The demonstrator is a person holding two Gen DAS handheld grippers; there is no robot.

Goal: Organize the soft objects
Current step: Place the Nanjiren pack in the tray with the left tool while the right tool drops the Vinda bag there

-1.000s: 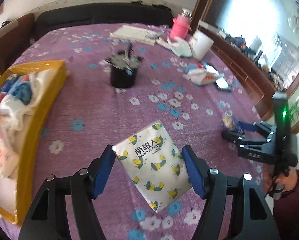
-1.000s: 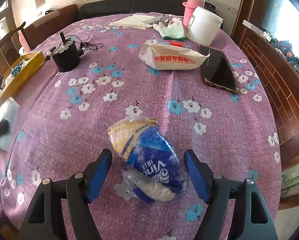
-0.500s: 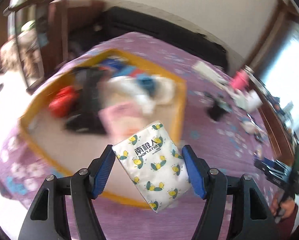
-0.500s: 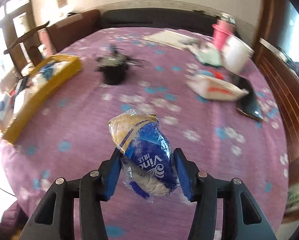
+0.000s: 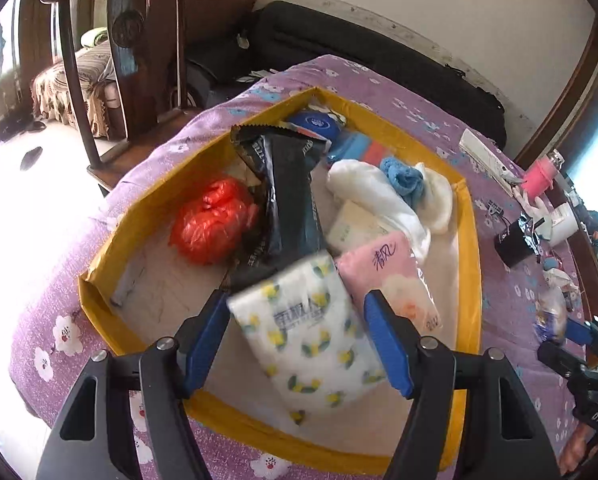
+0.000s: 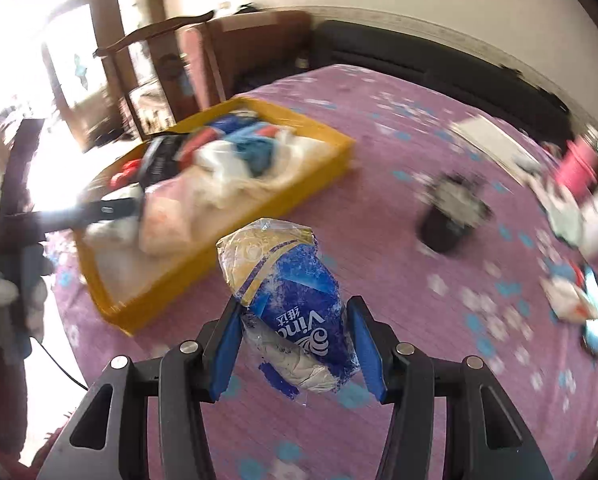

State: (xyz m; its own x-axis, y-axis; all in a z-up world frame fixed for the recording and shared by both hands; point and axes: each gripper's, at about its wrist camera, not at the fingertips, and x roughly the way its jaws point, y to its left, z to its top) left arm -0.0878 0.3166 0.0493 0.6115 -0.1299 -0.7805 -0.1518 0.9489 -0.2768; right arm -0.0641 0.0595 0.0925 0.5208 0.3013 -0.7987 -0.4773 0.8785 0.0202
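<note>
In the left wrist view my left gripper (image 5: 295, 300) hangs over the near end of the yellow tray (image 5: 469, 260). Its jaws are opening, and the white tissue pack with yellow flowers (image 5: 311, 336) lies blurred between them, slipping free. The tray holds a red bag (image 5: 211, 228), a black packet (image 5: 287, 200), a pink tissue pack (image 5: 387, 276) and white cloth (image 5: 375, 196). My right gripper (image 6: 295, 306) is shut on a blue and gold tissue pack (image 6: 295, 292), held above the purple tablecloth to the right of the tray (image 6: 299, 200).
A black cup (image 6: 447, 220) stands mid-table, and a pink bottle (image 6: 579, 164) and a white tub (image 5: 563, 224) stand at the far right. A wooden chair (image 5: 131, 40) is beyond the table's left edge. The tablecloth between tray and cup is bare.
My left gripper swung from the table's middle to above the tray, and its pack now blurs loose. My right gripper closed on the blue pack, lifted it and carried it towards the tray.
</note>
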